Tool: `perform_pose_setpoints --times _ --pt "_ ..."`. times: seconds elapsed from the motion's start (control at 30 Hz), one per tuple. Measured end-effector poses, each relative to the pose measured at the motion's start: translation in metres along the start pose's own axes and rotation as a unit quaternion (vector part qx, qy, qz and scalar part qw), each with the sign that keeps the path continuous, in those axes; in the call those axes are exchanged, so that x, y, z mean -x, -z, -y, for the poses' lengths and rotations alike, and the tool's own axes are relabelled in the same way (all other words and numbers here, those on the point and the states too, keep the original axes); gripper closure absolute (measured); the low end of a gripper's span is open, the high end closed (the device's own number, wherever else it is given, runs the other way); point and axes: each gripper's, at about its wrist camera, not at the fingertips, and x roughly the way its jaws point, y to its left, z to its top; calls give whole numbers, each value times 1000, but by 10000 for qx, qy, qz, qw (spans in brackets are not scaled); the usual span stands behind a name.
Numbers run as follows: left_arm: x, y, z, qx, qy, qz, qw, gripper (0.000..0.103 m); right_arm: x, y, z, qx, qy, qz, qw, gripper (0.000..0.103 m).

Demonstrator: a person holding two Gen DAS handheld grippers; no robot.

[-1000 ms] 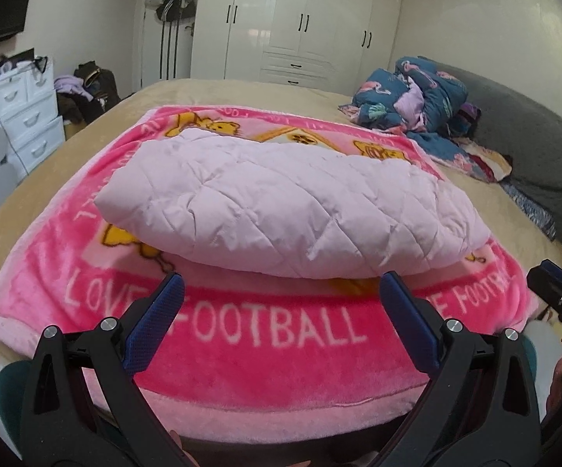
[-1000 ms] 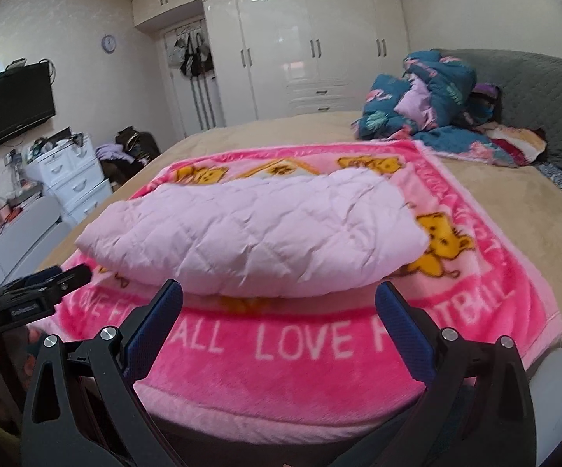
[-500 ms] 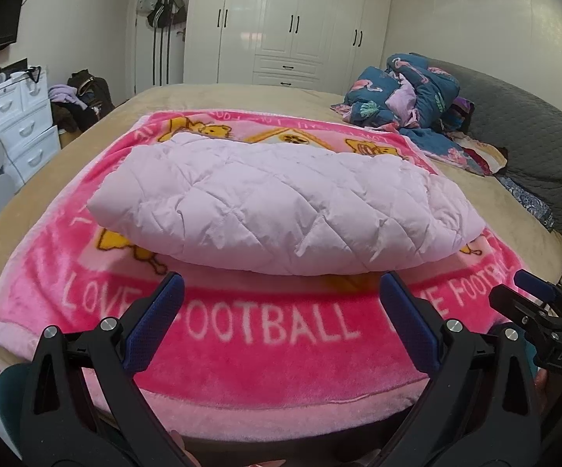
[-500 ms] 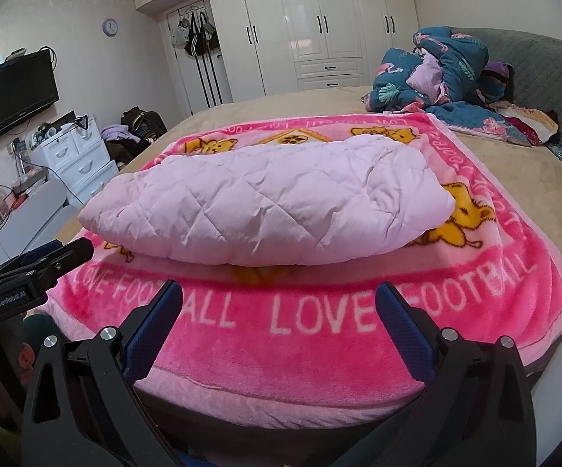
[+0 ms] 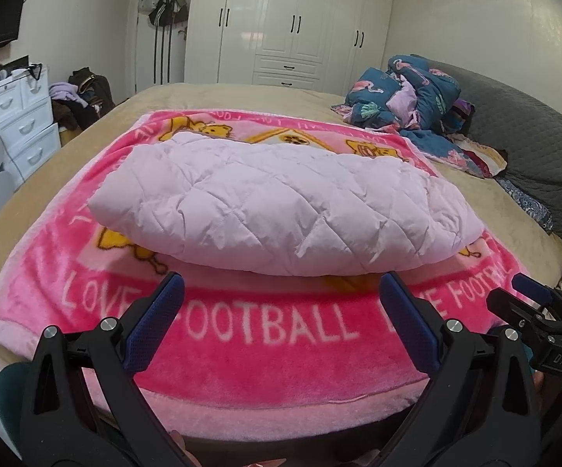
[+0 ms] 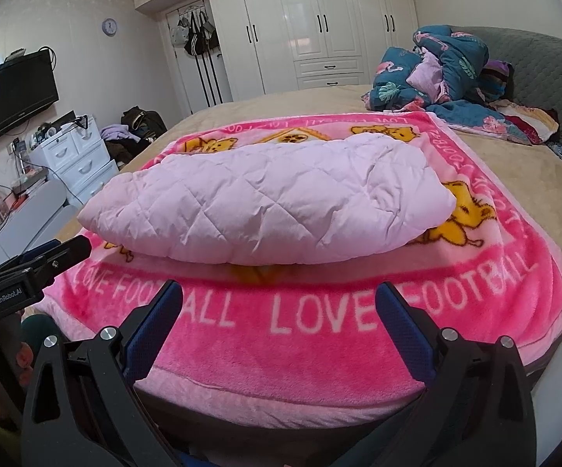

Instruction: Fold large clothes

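A pale pink quilted coat (image 5: 281, 210) lies folded in a thick bundle on a bright pink "LOVE FOOTBALL" blanket (image 5: 265, 330) spread on the bed. It also shows in the right wrist view (image 6: 269, 210), on the same blanket (image 6: 319, 311). My left gripper (image 5: 281, 292) is open and empty, held back over the blanket's near edge, short of the coat. My right gripper (image 6: 279, 299) is open and empty, likewise short of the coat. The right gripper shows at the right edge of the left wrist view (image 5: 529, 311); the left gripper shows at the left edge of the right wrist view (image 6: 47, 260).
A heap of blue flamingo bedding (image 5: 409, 105) lies at the bed's far right by a grey headboard (image 5: 526, 132). White drawers (image 5: 20, 120) and clutter stand left of the bed. A white wardrobe (image 5: 292, 31) fills the back wall. A TV (image 6: 12, 97) hangs on the left wall.
Both grippers have pulled back and lowered a little from the coat, staying open. The coat and blanket have not moved.
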Motion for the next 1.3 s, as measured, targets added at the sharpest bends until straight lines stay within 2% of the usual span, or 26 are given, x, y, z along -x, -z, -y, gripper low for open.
perform_pose_setpoints --times 1.3 --pt "0 0 -9 -21 -103 -3 9999 9 1 -1 -3 27 25 3 10000 4"
